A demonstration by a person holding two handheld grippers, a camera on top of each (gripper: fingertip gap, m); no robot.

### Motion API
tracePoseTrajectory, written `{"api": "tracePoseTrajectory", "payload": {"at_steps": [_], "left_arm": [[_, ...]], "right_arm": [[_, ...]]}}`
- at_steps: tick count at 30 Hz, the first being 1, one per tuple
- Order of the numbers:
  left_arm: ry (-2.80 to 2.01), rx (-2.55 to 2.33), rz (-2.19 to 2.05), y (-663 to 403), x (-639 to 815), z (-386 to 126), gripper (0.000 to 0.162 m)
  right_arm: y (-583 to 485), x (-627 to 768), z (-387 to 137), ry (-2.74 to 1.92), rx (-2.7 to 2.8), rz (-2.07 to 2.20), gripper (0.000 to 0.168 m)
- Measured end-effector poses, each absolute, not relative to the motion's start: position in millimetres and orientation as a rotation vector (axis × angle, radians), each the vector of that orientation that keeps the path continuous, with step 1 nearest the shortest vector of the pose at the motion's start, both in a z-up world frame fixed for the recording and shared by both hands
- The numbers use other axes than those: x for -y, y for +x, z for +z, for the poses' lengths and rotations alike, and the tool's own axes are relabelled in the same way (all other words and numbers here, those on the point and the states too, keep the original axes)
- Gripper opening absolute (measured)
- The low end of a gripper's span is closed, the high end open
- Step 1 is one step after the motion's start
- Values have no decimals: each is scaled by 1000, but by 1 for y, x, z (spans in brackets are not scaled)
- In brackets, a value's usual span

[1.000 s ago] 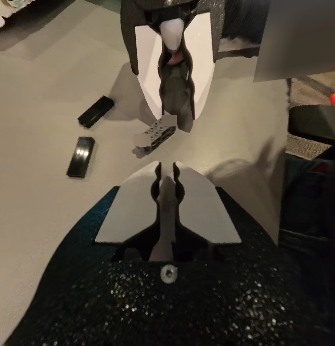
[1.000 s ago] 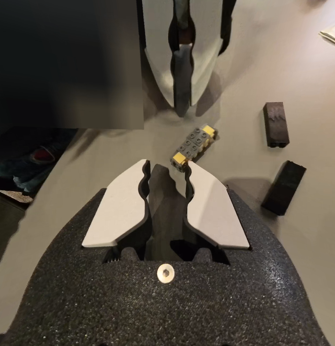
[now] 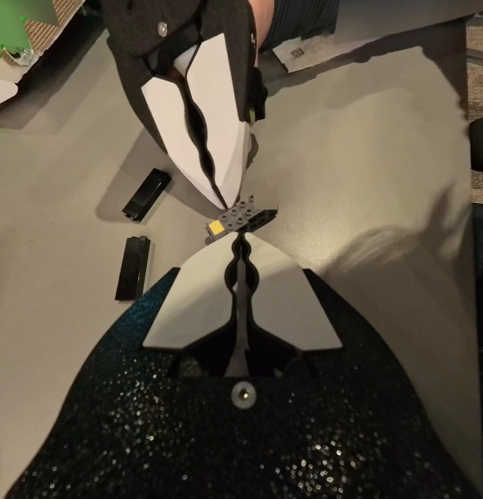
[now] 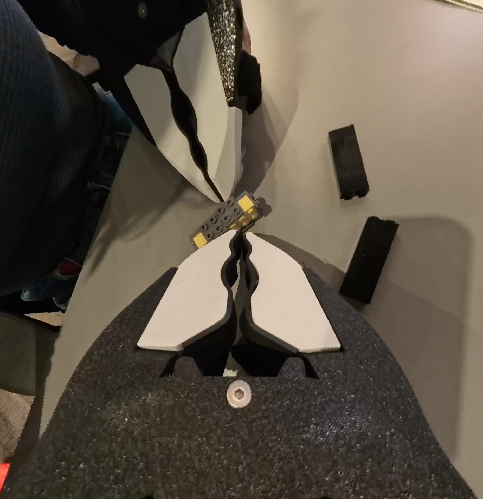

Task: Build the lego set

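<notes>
A small lego assembly (image 3: pixel 239 218) lies on the grey table (image 3: pixel 59 351): grey studded plates on top, yellow tiles at the ends, black underneath. It also shows in the right wrist view (image 4: pixel 224 221). My left gripper (image 3: pixel 240 237) is shut, its tips touching the assembly's near edge. My right gripper (image 4: pixel 241 235) is shut, its tips touching the opposite side. Each gripper shows in the other's view, coming down from the top: the right gripper (image 3: pixel 226 208), the left gripper (image 4: pixel 220 200). I see no part held between either pair of jaws.
Two long black bricks (image 3: pixel 147 195) (image 3: pixel 133 268) lie loose beside the assembly; they also show in the right wrist view (image 4: pixel 348 162) (image 4: pixel 368 260). The table edge (image 4: pixel 99 216) runs close by, with a person's legs (image 4: pixel 45 135) beyond it.
The right gripper has gone from open to shut. Both grippers have moved in until their tips meet the assembly from opposite sides. The assembly has turned slightly.
</notes>
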State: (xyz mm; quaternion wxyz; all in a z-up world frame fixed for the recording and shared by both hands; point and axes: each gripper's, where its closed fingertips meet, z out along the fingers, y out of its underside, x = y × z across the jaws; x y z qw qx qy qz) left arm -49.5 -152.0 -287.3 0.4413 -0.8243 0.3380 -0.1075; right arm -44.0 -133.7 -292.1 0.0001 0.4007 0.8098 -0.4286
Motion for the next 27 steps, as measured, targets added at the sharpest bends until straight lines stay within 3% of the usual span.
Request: {"api": "tracePoseTrajectory", "payload": {"at_steps": [1,27], "left_arm": [[-2044,-838,-269,-49,152,-287,0],[-2013,-820,-253,-59,147,-282,0]], "right_arm": [[-43,135,-292,1256,-2546,-1347,0],[-44,136,-292,1299,-2659,-1398,0]]}}
